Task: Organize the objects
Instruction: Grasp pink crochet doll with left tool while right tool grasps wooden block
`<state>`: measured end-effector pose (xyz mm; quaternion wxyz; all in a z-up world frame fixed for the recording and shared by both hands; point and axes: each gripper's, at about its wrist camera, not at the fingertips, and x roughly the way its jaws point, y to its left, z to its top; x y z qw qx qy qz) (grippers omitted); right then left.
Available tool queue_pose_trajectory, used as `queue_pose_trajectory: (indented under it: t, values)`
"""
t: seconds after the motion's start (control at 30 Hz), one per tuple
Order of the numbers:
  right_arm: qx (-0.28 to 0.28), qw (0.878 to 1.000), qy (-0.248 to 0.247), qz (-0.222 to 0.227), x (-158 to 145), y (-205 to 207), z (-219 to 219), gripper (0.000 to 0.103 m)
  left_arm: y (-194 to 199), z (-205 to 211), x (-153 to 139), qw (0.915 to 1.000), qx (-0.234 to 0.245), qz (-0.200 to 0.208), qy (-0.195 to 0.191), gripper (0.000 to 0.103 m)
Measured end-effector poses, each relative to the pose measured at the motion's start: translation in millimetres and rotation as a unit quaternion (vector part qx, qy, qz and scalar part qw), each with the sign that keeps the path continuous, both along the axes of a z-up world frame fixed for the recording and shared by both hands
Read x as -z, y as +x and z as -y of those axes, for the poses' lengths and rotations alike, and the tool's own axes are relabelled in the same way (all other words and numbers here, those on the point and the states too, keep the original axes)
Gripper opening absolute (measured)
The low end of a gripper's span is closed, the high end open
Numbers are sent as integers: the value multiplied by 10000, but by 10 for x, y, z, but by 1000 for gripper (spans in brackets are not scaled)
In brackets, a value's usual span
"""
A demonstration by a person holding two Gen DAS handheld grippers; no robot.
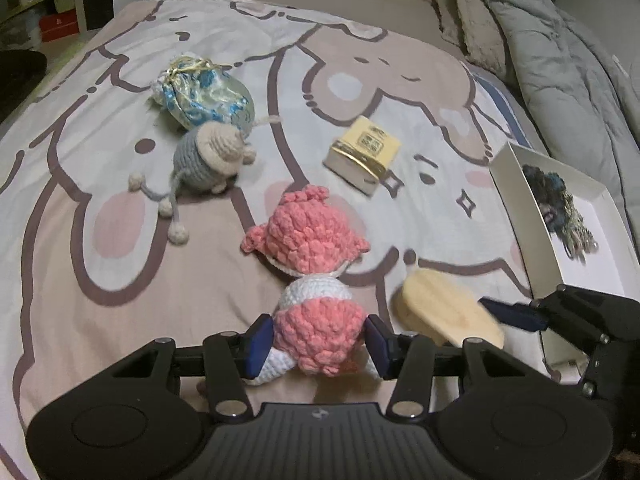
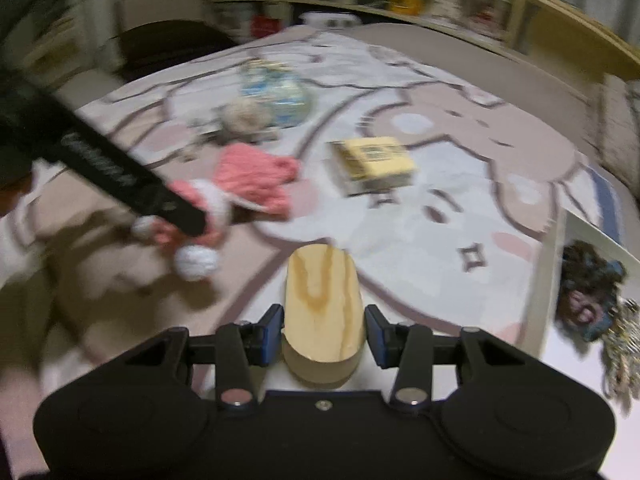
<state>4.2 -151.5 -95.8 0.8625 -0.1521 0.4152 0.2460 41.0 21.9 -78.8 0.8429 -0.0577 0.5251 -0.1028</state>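
Note:
My left gripper (image 1: pixel 318 342) is shut on the lower body of a pink and white crochet doll (image 1: pixel 308 256), which lies on the bed; the doll also shows in the right wrist view (image 2: pixel 248 178). My right gripper (image 2: pixel 322 330) is shut on an oval wooden box (image 2: pixel 322 304), held above the bed; the box also shows in the left wrist view (image 1: pixel 448 312). A white open box (image 1: pixel 576 236) at the right holds a dark tasselled ornament (image 1: pixel 556 204); the ornament also shows in the right wrist view (image 2: pixel 588 296).
On the cartoon bedspread (image 1: pixel 360 80) lie a blue brocade pouch (image 1: pixel 208 96), a grey crochet toy (image 1: pixel 208 160) and a small yellow box (image 1: pixel 362 152). A grey folded duvet (image 1: pixel 560 80) and pillows lie at the right. Shelves stand beyond the bed.

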Motion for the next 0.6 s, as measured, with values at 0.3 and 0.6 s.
queue_pose_trajectory:
  t: [0.3,0.6]
  values:
    - [209,9981,-572,123,-61,-63,105,64,145,-50,-80,9988,-303,268,-260,62]
    - [365,9964,-771,35,-43,-19,111,71,364,-43,135,9992,-364,-105,-142,60]
